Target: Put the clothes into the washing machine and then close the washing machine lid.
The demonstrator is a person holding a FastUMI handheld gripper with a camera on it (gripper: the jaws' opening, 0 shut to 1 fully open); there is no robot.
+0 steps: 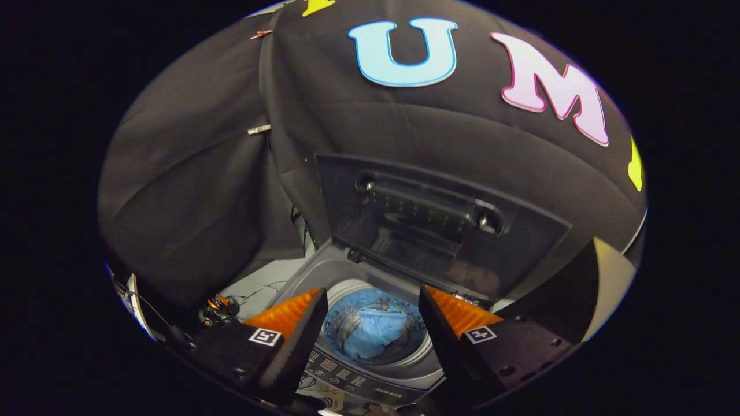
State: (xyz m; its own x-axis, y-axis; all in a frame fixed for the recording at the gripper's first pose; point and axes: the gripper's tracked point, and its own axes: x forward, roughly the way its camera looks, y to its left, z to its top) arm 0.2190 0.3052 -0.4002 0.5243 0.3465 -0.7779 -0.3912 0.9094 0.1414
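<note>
the gripper (pixel 370 335) is hovering above the grey top-loading washing machine (pixel 341 277), its fingers spread wide and gripping nothing. the crumpled light blue garment (pixel 373 332) is lying down inside the steel drum (pixel 347 323), seen through the gap between the fingers, so loading looks done. the dark tinted lid (pixel 439 222) is standing upright beyond the fingers, leaning back toward the black cloth wall (pixel 191 190), probably awaiting a push shut.

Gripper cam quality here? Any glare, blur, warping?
Gripper view: strong fisheye bending; booth dim. The raised lid carries faint reflections, with no harsh glare. The drum is lit, the blue cloth sharp. The gripper is open, its fingers in shadow.
</note>
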